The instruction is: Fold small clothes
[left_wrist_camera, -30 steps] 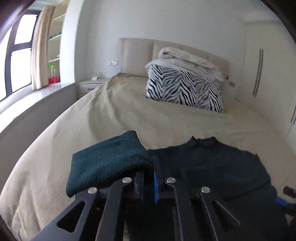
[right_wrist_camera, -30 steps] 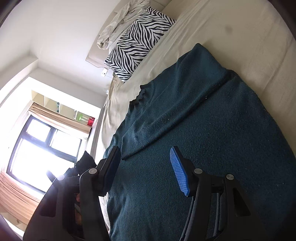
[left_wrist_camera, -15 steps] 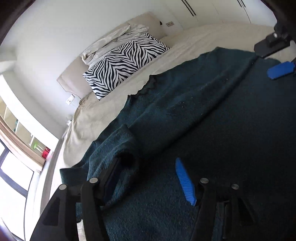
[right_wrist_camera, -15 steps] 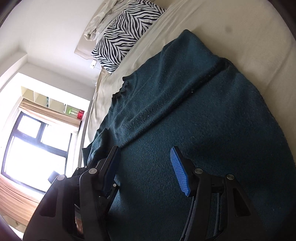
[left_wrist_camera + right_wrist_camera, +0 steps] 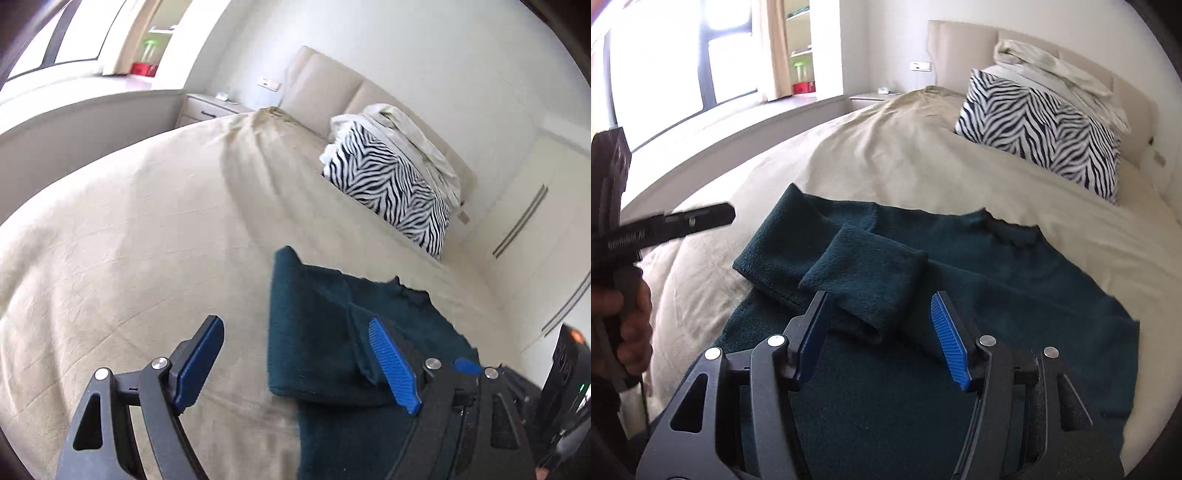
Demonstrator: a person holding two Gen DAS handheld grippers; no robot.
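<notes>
A dark teal fleece sweater (image 5: pixel 979 280) lies flat on the beige bed cover (image 5: pixel 886 155), neck towards the pillows. Its left sleeve (image 5: pixel 864 273) is folded back across the chest, cuff on top. My right gripper (image 5: pixel 881 338) hovers open just above the sweater's lower body, the cuff lying ahead of its blue pads. My left gripper (image 5: pixel 295 365) hangs over the sweater's left edge (image 5: pixel 306 332), jaws opening, pads not touching the cloth. In the right wrist view the left gripper (image 5: pixel 690 221) juts in from the left, a hand (image 5: pixel 624 325) on its handle.
A zebra-striped pillow (image 5: pixel 1041 125) with crumpled pale bedding (image 5: pixel 1052 66) on top leans against the padded headboard (image 5: pixel 332 88). A nightstand (image 5: pixel 210 105) and a window ledge (image 5: pixel 88 107) run along the left. White wardrobe doors (image 5: pixel 535 229) stand to the right.
My left gripper opened, let go of the sleeve and drew back to the sweater's left edge. The sleeve now lies folded on the chest. My right gripper rolled upright, still open.
</notes>
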